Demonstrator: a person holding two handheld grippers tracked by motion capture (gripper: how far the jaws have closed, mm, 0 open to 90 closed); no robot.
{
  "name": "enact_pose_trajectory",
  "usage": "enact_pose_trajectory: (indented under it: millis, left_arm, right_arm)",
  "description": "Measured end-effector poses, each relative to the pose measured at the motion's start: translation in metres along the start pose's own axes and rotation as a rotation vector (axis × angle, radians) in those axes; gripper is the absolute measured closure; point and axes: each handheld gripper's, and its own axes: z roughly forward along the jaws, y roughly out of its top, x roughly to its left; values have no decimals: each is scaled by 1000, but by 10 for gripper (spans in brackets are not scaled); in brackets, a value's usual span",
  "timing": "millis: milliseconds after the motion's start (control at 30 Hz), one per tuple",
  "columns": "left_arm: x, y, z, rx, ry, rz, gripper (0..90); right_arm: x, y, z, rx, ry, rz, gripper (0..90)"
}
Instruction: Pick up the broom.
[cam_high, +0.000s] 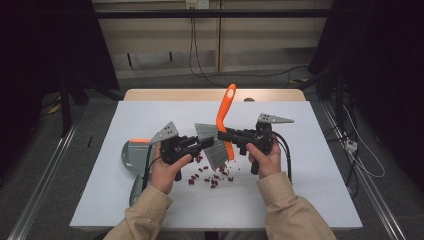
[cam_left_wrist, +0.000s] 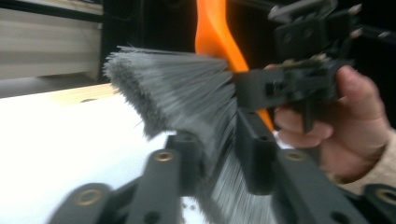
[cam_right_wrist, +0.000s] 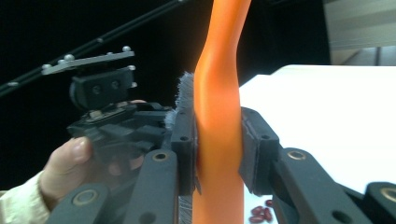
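A hand brush with an orange handle (cam_high: 226, 107) and grey bristles (cam_high: 212, 147) is held above the white table between both grippers. My left gripper (cam_high: 202, 144) is shut on the bristles (cam_left_wrist: 177, 93), with its jaws pinching the tuft (cam_left_wrist: 219, 144). My right gripper (cam_high: 223, 135) is shut on the orange handle (cam_right_wrist: 219, 93), which stands upright between its jaws (cam_right_wrist: 218, 144). Several red beans (cam_high: 207, 176) lie scattered on the table under the brush. A grey dustpan (cam_high: 131, 154) with an orange edge lies flat behind my left hand.
The white table top (cam_high: 300, 190) has bare room to the right and at the back. Cables (cam_high: 365, 160) trail on the floor at the right. A dark frame leg (cam_high: 65, 105) stands at the far left.
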Motion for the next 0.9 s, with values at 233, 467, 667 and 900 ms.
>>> enact_pose_trajectory:
  millis: [233, 467, 667, 900]
  left_arm:
    - [-1, 1, -1, 25, 50, 12, 489]
    - [-1, 4, -4, 42, 105, 42, 286]
    - [-1, 6, -9, 51, 126, 50, 204]
    - [0, 10, -16, 73, 145, 66, 148]
  right_arm:
    - [0, 6, -8, 5, -90, -35, 700]
    - [-6, 12, -28, -3, -188, -57, 701]
    - [-8, 16, -45, -3, -268, -84, 701]
    - [-11, 14, -57, 41, -334, -109, 701]
